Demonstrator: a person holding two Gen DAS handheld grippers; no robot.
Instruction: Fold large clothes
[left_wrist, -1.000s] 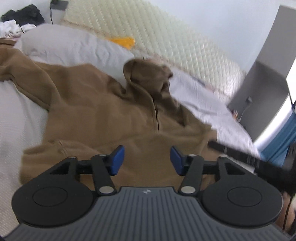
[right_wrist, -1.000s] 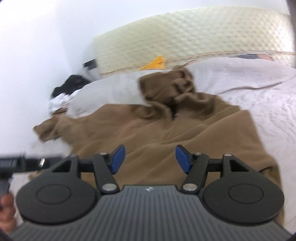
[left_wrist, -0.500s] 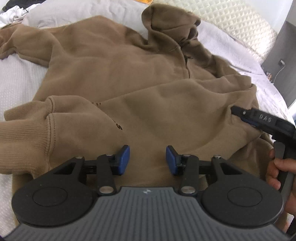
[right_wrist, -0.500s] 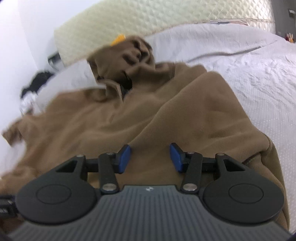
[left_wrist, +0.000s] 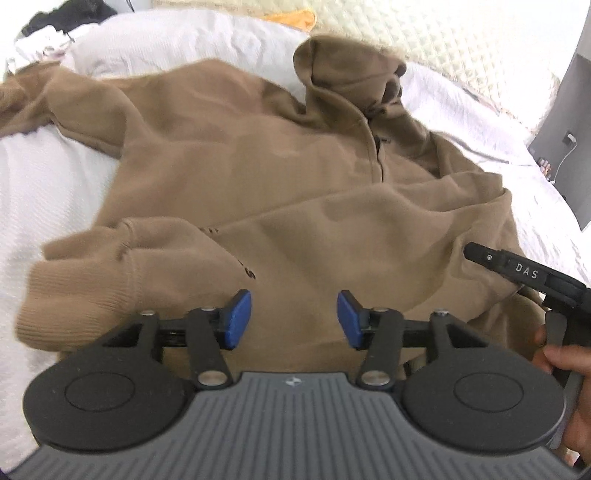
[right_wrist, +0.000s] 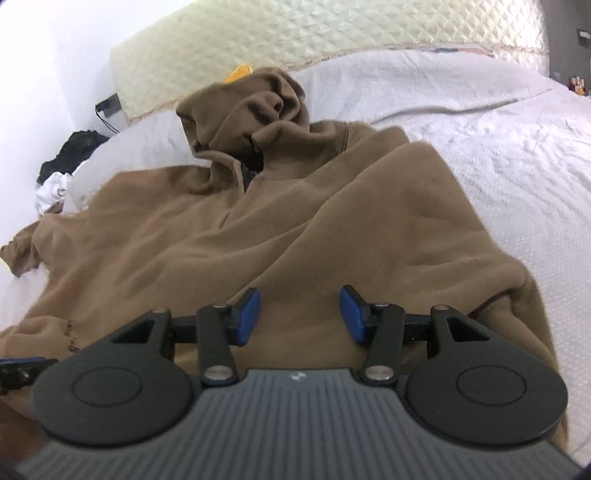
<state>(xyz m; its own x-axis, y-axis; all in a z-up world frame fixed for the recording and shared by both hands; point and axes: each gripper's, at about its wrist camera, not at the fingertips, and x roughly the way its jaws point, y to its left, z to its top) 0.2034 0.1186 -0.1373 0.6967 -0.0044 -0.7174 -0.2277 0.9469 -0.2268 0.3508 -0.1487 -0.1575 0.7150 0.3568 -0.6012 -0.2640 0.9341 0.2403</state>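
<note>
One hoodie (left_wrist: 295, 192) lies lengthwise, hood (left_wrist: 347, 77) toward headboard (left_wrist: 461, 44).

Left gripper (left_wrist: 291, 319) fingers opening, right gripper (right_wrist: 300, 315) fingers apart, both empty.

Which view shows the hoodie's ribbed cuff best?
Left wrist: the ribbed cuff of the brown hoodie lies unobstructed at near left, its ribbing clear. Right wrist shows only the far sleeve's bunched end at the left edge, no ribbing readable.
</note>
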